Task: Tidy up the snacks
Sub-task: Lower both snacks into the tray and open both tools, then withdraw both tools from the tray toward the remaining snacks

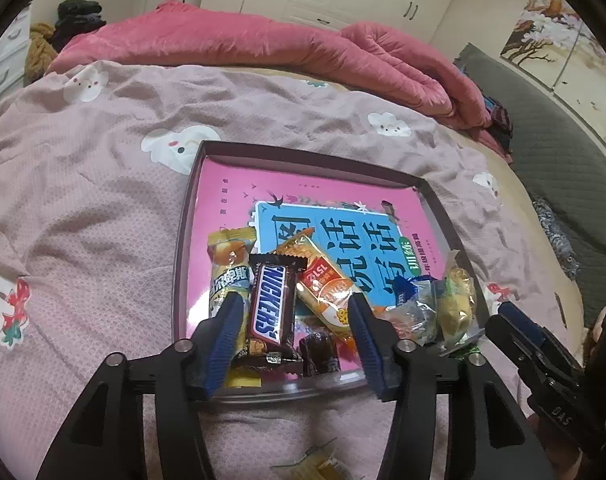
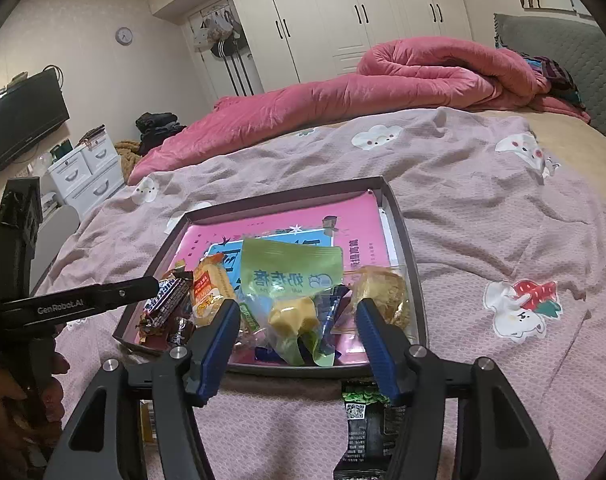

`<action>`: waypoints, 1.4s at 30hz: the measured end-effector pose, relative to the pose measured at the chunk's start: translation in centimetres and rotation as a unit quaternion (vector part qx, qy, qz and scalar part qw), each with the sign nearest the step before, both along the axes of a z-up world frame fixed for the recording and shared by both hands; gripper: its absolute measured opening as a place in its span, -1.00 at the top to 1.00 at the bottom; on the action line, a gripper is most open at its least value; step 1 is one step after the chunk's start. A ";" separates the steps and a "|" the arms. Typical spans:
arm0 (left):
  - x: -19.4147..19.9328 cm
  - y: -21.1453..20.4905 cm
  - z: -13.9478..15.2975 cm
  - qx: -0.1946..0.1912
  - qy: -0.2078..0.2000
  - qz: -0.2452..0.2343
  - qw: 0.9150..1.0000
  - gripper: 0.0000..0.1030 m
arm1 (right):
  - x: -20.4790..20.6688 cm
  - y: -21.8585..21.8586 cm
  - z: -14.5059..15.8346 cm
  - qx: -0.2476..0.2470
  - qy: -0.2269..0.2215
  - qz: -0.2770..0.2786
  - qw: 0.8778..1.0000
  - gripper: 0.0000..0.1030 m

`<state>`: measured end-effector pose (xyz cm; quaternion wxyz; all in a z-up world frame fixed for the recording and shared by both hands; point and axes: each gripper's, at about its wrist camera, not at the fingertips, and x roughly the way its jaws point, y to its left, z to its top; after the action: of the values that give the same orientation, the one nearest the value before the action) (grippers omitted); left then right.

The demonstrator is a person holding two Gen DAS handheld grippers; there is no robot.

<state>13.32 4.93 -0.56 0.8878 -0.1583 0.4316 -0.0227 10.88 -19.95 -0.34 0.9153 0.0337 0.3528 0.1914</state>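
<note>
A shallow dark tray (image 1: 315,160) (image 2: 287,196) lined with a pink book lies on the bed. Its near part holds several snacks: a Snickers bar (image 1: 271,306) (image 2: 165,300), a yellow wafer pack (image 1: 229,276), an orange-red biscuit pack (image 1: 327,294) (image 2: 209,288), a green pouch (image 2: 291,268) and a clear-wrapped pastry (image 2: 383,292). My left gripper (image 1: 295,304) is open, its jaws either side of the Snickers bar and biscuit pack, just above them. My right gripper (image 2: 299,312) is open and empty over the green pouch and a yellow candy (image 2: 295,314).
A black-and-green packet (image 2: 361,412) lies on the pink bedspread (image 2: 483,220) in front of the tray, under my right gripper. A yellow wrapper (image 1: 323,466) lies near my left gripper's base. A rolled pink quilt (image 1: 263,44) lies at the far side.
</note>
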 end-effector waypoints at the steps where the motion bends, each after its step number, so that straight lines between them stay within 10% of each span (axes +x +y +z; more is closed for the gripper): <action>1: -0.1 0.0 0.1 0.001 -0.001 0.000 1.000 -0.17 | 0.0 -0.1 0.0 0.000 0.000 0.000 1.000 -0.17; 42: -3.4 -1.2 3.1 0.040 -0.008 -0.007 0.999 -0.50 | -2.4 -1.7 1.9 -0.004 -0.016 -0.012 1.000 -0.40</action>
<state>9.87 3.73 2.57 0.8965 -0.1193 0.4266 -0.0131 8.49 -21.66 1.58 0.9233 0.0310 0.3381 0.1798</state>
